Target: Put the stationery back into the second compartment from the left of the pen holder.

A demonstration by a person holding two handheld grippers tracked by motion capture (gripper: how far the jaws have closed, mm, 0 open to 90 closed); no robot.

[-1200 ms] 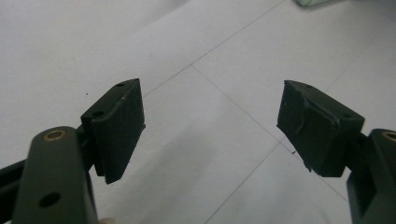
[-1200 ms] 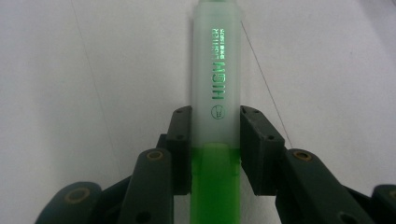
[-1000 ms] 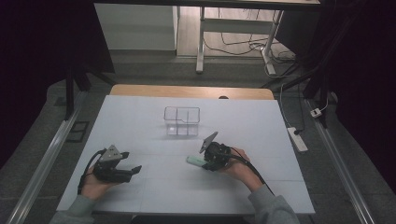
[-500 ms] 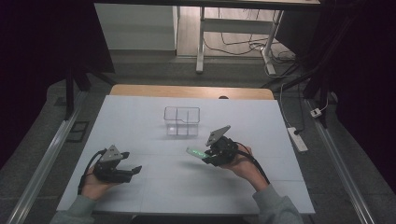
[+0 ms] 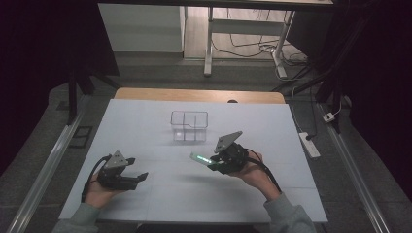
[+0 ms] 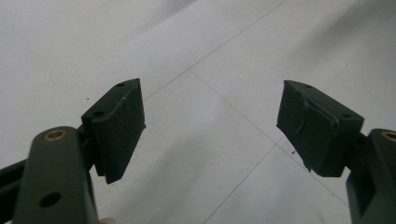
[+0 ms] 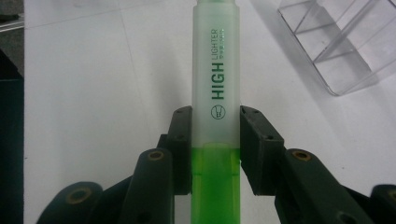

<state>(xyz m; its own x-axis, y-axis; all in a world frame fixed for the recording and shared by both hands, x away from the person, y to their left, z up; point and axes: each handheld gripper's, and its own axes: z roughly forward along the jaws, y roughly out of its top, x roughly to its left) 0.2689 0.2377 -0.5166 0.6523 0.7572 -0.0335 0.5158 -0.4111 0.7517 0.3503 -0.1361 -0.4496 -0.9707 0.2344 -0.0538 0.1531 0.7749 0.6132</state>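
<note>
One green highlighter (image 7: 215, 93) in the right hand-held gripper (image 7: 215, 149) (clamped, off the table (image 5: 145, 126)).

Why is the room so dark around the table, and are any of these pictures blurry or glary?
High view: light falls on the white table while the surroundings stay black; the clear organizer barely shows. Right gripper view: the green highlighter is sharp, its lettering readable. Left gripper view: the pads are slightly soft, no glare.

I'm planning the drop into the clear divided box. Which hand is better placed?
Right. Its tool already clamps the green highlighter near the clear organizer; the left tool is open, empty and farther off.
</note>
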